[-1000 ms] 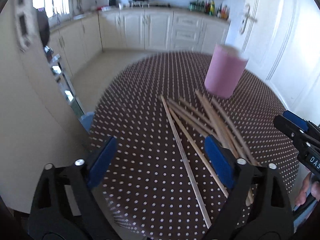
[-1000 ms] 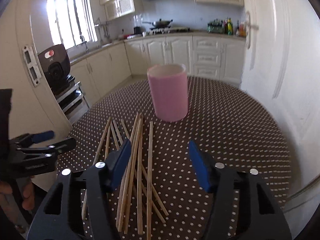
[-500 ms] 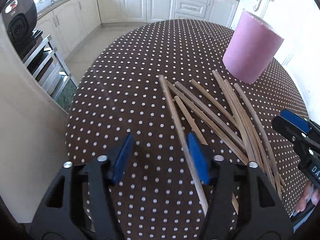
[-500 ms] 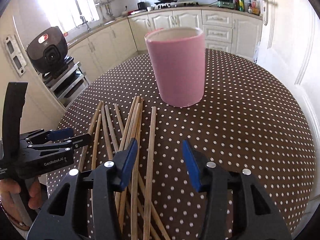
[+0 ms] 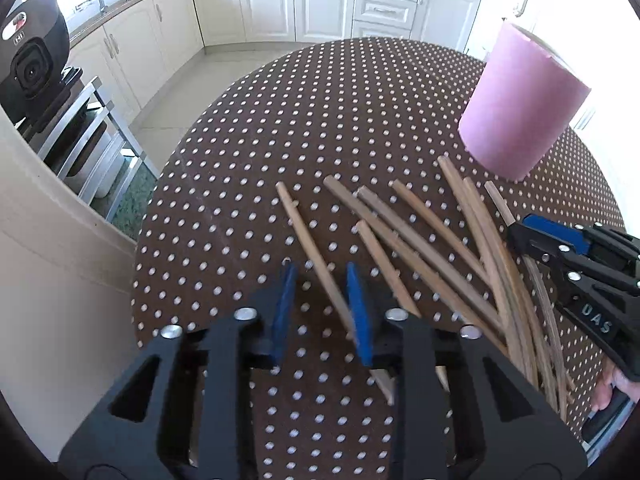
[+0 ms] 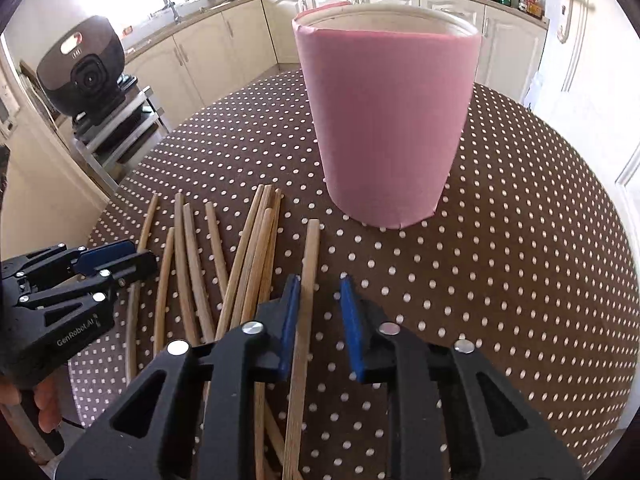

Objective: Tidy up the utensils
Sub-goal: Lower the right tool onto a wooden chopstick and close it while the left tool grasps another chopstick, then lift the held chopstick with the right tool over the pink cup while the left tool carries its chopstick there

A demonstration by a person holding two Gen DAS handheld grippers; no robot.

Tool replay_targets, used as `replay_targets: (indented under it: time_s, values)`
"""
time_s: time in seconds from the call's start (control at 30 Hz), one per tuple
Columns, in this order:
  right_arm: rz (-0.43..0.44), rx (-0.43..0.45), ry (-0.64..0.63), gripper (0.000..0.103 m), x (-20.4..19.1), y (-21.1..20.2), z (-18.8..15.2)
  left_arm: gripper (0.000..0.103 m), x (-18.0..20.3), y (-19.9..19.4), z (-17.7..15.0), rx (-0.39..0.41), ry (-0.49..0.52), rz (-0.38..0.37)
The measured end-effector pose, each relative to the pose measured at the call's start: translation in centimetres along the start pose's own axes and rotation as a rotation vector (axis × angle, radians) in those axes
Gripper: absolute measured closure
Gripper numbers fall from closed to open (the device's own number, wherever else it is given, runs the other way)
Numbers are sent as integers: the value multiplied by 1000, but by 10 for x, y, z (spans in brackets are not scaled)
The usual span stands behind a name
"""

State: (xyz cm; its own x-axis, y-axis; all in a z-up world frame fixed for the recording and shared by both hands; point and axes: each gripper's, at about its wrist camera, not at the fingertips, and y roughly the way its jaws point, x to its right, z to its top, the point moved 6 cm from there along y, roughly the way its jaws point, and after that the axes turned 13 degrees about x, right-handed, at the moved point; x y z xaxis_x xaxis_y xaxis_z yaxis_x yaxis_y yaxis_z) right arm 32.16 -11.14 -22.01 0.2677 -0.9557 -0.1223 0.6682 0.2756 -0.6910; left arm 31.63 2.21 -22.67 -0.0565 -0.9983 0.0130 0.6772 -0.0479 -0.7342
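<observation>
Several wooden chopsticks lie fanned on the brown dotted tablecloth, also in the right wrist view. A pink cup stands upright just beyond them, also in the left wrist view. My left gripper is low over the table, partly open, its jaws either side of the leftmost chopstick. My right gripper is partly open, its jaws either side of the rightmost chopstick, which lies against the left pad. Neither jaw pair has closed on a stick.
The round table's edge drops off to the left. A black appliance on a metal rack stands beyond it. Kitchen cabinets line the back wall. A white door is at the right.
Both grippers have moved down and forward to the chopsticks. Both jaws have narrowed from wide open to a small gap around a single stick each.
</observation>
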Motion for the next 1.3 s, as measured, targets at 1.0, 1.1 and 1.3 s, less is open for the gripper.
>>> replay_targets:
  time_s: [1.0,1.1,1.3]
  values:
    - [237,386,55,98,-14,-151,57,97,50,-171,58,378,-42,-212]
    - [252,439,56,98,-16,-166,67,97,54,-186,68,423,-29,-236]
    - [208,563,16,98,-13,-195,81,97,68,-209,92,507,1,-272]
